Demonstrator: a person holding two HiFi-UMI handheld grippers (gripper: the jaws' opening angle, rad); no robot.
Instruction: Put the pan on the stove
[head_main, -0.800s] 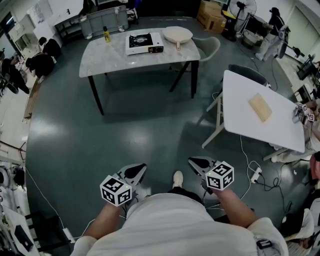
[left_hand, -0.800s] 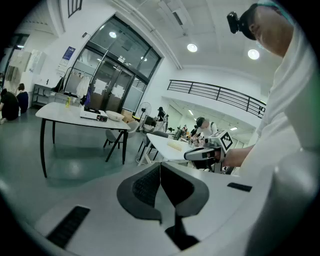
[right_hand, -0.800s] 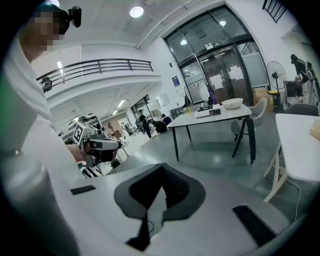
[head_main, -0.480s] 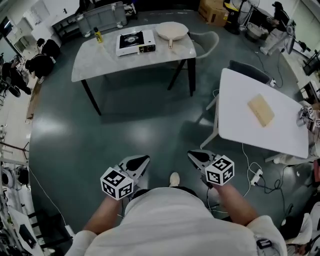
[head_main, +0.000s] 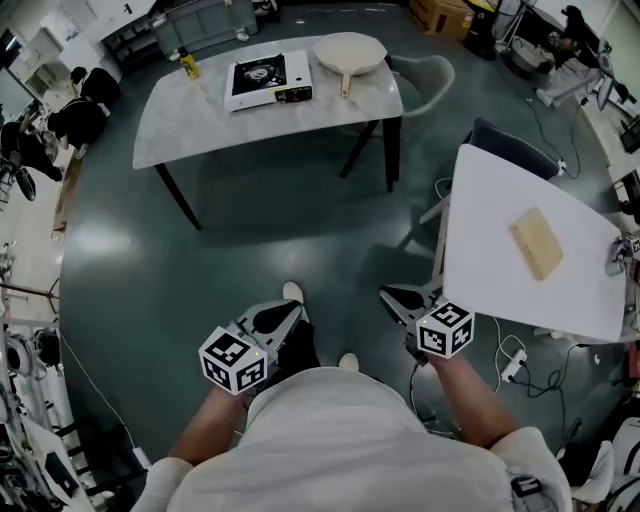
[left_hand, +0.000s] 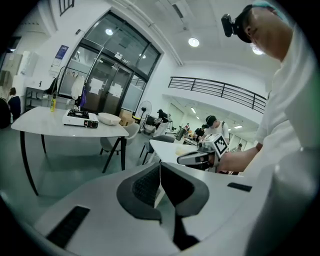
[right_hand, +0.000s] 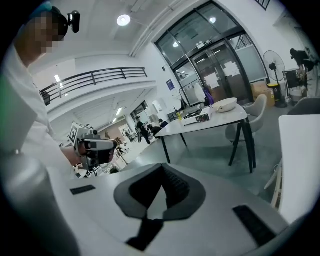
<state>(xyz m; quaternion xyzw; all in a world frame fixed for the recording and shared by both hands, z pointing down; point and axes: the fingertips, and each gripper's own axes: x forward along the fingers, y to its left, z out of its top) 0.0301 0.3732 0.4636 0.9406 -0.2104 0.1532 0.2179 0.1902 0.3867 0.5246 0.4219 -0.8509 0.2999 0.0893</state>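
A cream pan (head_main: 348, 52) with a short handle lies on the far marble table (head_main: 190, 125), just right of a white portable stove (head_main: 265, 80). Both grippers are held low in front of the person's body, far from that table. My left gripper (head_main: 283, 317) is shut with nothing in it, and my right gripper (head_main: 393, 297) is shut and empty too. The left gripper view shows its jaws (left_hand: 160, 165) together, with the stove (left_hand: 80, 119) and pan (left_hand: 109, 118) far off. In the right gripper view the jaws (right_hand: 162, 167) meet, and the pan (right_hand: 224, 104) sits beyond the stove (right_hand: 197, 118).
A yellow bottle (head_main: 187, 66) stands at the marble table's far left. A white table (head_main: 500, 270) with a wooden block (head_main: 537, 243) is close on the right, chairs (head_main: 425, 85) beside both tables. Cables and a power strip (head_main: 512, 365) lie on the floor at right.
The person has stepped forward: a foot now shows ahead on the left and the white table sits closer on the right. Both grippers stay shut and level with each other.
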